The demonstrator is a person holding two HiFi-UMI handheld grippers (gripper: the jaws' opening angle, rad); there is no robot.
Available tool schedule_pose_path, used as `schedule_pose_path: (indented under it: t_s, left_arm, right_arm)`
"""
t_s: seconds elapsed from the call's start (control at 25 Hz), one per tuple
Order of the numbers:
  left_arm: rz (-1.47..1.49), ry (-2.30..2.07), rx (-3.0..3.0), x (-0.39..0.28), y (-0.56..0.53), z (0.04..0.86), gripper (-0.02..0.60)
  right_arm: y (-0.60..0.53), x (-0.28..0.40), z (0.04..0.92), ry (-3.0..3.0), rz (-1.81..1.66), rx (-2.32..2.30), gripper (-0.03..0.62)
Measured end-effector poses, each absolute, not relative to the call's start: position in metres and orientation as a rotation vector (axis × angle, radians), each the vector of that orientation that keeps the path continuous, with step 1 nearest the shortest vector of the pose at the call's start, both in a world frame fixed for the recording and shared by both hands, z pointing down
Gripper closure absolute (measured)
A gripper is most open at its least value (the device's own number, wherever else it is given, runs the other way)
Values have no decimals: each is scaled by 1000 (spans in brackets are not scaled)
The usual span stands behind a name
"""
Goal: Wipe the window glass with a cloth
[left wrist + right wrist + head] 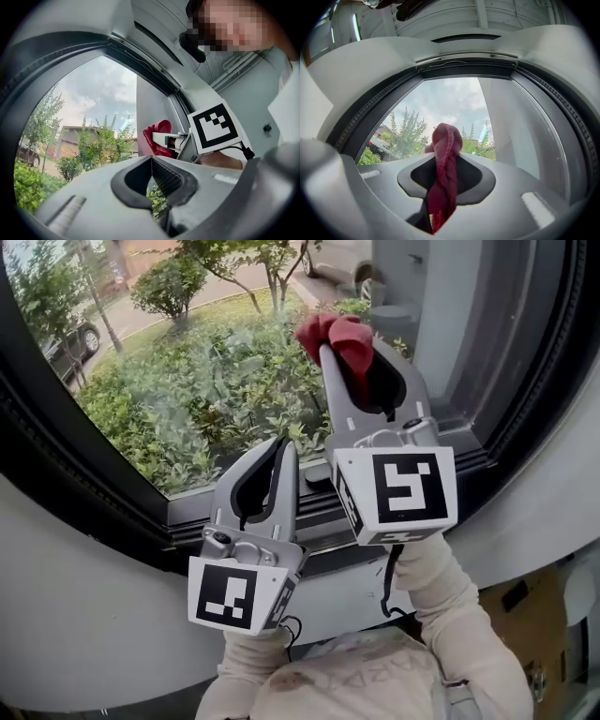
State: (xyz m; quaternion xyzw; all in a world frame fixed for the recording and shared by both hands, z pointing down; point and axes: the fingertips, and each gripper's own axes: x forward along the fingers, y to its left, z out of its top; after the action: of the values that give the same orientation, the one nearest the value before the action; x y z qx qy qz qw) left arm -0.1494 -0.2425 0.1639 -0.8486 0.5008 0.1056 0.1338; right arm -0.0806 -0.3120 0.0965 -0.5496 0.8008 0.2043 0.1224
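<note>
A dark red cloth [339,337] is bunched at the tip of my right gripper [351,348], which is shut on it and held up against the window glass [206,381]. In the right gripper view the cloth [444,173] runs down between the closed jaws and sticks out past their tips before the glass [454,112]. My left gripper [284,448] is lower and to the left, near the bottom frame, shut and holding nothing. The left gripper view shows its own closed tips [151,160], with the red cloth [157,136] and the right gripper beyond them.
The window has a thick black rubber frame [112,493] set in a curved white wall [84,615]. A grey post [450,315] divides the pane at the right. Bushes, trees and parked cars lie outside. A cardboard box [511,610] sits low at the right.
</note>
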Motion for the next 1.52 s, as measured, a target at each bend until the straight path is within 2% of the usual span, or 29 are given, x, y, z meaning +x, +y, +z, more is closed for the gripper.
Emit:
schedule_pose_path:
  t_s: [0.52, 1.16, 1.52]
  left_arm:
    - [287, 1458, -2492, -140, -238, 182, 581]
    - [284, 1393, -2534, -44, -258, 183, 581]
    - [284, 1373, -2543, -3, -267, 182, 581]
  right_arm:
    - [-314, -72, 148, 2388, 650, -1674, 470]
    - [-350, 92, 144, 2230, 659, -1898, 465]
    - [-359, 152, 145, 2179, 600, -1947, 465]
